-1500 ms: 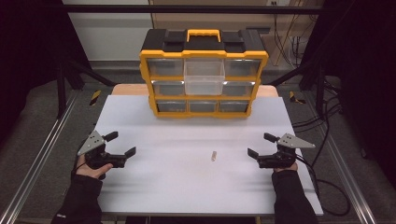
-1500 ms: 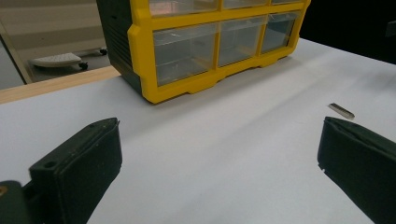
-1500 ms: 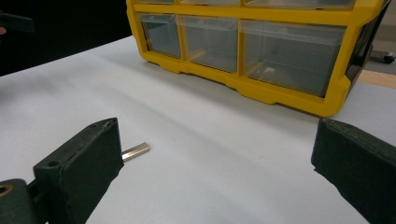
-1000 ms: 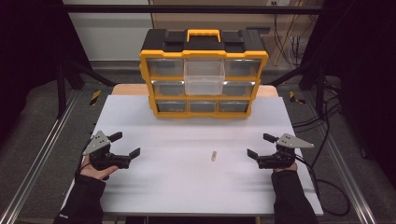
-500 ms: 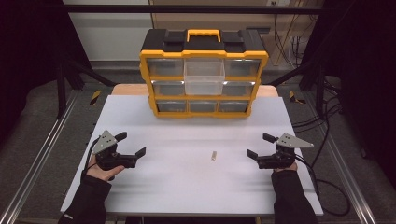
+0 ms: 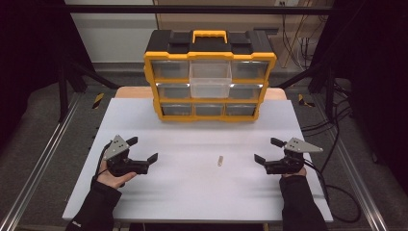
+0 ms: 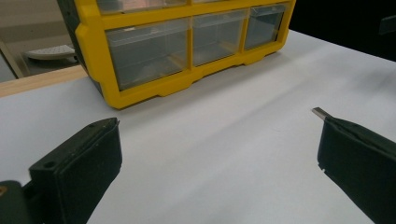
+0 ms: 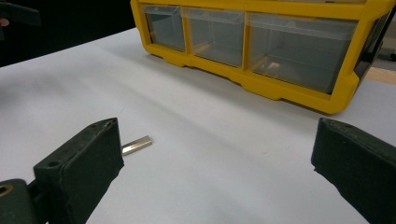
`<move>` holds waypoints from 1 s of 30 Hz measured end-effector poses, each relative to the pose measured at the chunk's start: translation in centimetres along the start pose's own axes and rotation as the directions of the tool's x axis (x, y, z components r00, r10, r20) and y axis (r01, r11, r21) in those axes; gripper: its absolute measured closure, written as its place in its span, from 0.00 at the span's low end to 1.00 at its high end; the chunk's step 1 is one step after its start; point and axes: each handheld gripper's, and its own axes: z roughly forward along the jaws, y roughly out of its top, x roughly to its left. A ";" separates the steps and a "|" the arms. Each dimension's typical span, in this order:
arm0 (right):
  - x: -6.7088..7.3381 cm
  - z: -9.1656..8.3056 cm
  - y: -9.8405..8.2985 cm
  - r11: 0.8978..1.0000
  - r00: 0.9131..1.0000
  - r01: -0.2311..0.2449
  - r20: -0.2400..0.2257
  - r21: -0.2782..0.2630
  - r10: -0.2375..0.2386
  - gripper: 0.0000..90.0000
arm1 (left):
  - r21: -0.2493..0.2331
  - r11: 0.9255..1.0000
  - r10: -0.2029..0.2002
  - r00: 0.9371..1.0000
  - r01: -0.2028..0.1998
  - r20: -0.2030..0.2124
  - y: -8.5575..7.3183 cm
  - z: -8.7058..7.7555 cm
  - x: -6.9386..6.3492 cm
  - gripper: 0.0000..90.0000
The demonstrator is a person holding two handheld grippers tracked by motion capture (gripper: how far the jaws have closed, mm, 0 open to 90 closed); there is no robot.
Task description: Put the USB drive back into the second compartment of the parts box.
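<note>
Moved: since the earlier pictures the left gripper (image 6: 139, 155) has slid in from the left edge toward the middle of the white flat surface (image 6: 192, 192). The right gripper has kept its place.
Left gripper: a hand (image 6: 113, 179) holds it low over the surface. Its black jaws stand wide open with nothing between them. I think it is getting ready to reach.
Little piece: the small pale metal bar (image 6: 220, 160) lies flat on the surface between the two grippers, nearer the right one. It touches nothing.
Box: the yellow and black plastic drawer box (image 6: 210, 77) stands at the back. One clear middle drawer (image 6: 210, 79) sticks out, maybe to take the bar.
Right gripper: the right gripper (image 6: 268, 151) waits low, jaws wide open and empty, pointing toward the bar (image 8: 137, 145).
</note>
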 end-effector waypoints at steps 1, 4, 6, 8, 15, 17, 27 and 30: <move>0.0 0.0 0.0 1.000 1.000 0.000 0.000 0.000 0.000 0.03 | 0.002 1.000 0.000 1.000 0.000 0.001 0.0 0.1 -0.2 0.00; 0.0 0.0 0.0 1.000 1.000 0.000 0.000 0.001 0.000 0.03 | 0.009 1.000 0.008 1.000 -0.008 -0.001 0.0 0.3 -0.5 0.00; 0.0 0.0 0.0 1.000 1.000 0.000 0.000 0.000 0.000 0.03 | 0.010 1.000 0.006 1.000 -0.006 0.000 0.0 0.5 -0.7 0.00; 0.0 0.0 0.0 1.000 1.000 0.001 0.000 0.000 -0.001 0.03 | 0.010 1.000 0.003 1.000 -0.003 0.001 0.1 0.7 -1.0 0.00; 0.0 0.0 0.0 1.000 1.000 0.003 0.000 0.000 -0.003 0.03 | 0.022 1.000 -0.003 1.000 0.003 0.012 0.1 1.3 -1.7 0.00; 0.0 0.0 0.0 1.000 1.000 0.003 0.000 0.000 -0.003 0.03 | 0.027 1.000 0.001 1.000 -0.002 0.017 0.2 1.5 -1.9 0.00; 0.0 0.0 0.0 1.000 1.000 0.004 0.001 0.002 -0.004 0.03 | 0.047 0.999 0.012 0.999 -0.013 0.034 0.6 2.3 -3.0 0.00; 0.0 0.0 0.0 1.000 1.000 0.003 0.001 0.003 -0.003 0.03 | 0.052 0.998 0.018 0.999 -0.020 0.041 0.7 2.5 -3.3 0.00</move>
